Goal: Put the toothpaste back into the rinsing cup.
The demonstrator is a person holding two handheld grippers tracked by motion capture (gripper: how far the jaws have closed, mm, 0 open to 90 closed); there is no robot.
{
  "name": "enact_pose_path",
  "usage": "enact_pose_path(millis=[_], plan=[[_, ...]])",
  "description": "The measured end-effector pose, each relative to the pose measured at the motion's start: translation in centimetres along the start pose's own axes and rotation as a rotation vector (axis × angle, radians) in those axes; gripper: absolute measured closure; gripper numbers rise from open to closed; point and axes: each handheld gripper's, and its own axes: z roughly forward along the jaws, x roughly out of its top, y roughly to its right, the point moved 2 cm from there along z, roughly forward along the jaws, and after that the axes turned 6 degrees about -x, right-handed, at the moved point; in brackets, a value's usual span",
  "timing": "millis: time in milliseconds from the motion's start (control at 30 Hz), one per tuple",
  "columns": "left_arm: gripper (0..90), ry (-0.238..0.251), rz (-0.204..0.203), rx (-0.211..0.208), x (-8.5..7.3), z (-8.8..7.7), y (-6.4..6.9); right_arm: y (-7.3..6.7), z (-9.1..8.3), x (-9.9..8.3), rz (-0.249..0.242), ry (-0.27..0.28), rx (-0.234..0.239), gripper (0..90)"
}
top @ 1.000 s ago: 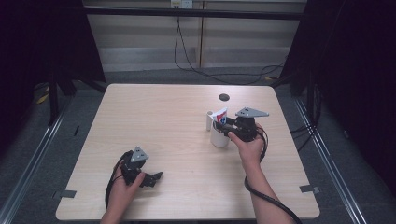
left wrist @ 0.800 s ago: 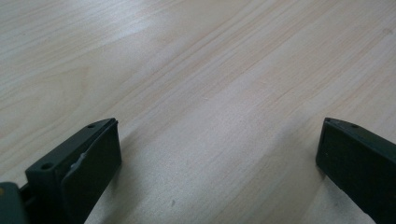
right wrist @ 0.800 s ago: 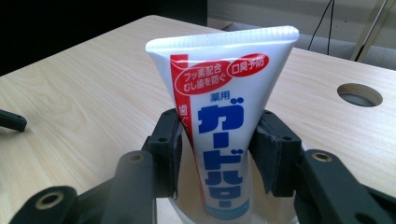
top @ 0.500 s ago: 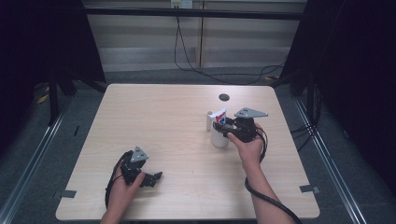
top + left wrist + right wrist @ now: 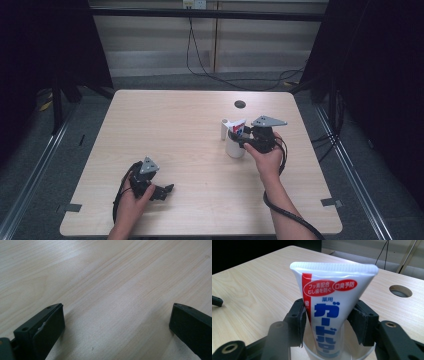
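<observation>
Nothing had shifted since the earlier frames: both of your hands and the tube sat where they had been a second before.

From the high view, your right gripper [image 5: 239, 137] reached toward the far right part of the tabletop [image 5: 170, 130], its fingers closed on a toothpaste tube [image 5: 238, 128] that stood crimped end up inside a white cup [image 5: 233, 148]. That view gave only a small red, white and blue patch between the fingers. The right gripper view filled in the rest: the tube [image 5: 332, 307] had a white crimped top, a red band and blue lettering, and its lower end sat inside the clear-looking rim of the cup [image 5: 359, 353] directly below the fingers. One pad [image 5: 298, 318] pressed the tube's left edge and the other pressed its right edge, with the wide top of the tube rising well above the fingertips. Beyond the right finger, a round hole [image 5: 400, 291] in the tabletop showed; from above it [image 5: 240, 104] lay past the fingertips, apart from the cup.

Your left gripper [image 5: 169, 189] rested low at the near left of the tabletop, well apart from the cup. The high view left its fingers too small to judge. The left gripper view settled it: the two black fingers [image 5: 45, 327] stood wide apart with bare wood grain [image 5: 115, 295] between them, holding nothing.
</observation>
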Motion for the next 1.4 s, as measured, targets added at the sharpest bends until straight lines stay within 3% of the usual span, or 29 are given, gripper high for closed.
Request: enact_pose_path(millis=[533, 1400], plan=[[0.0, 0.001, -0.001, 0.000, 0.0, 0.0, 0.0, 0.1, -0.5, 0.2, 0.006, 0.002, -0.012, 42.6], [0.0, 0.002, -0.005, -0.002, 0.0, 0.0, 0.0, 0.6, -1.6, 0.3, 0.058, -0.021, -0.041, 15.3]])
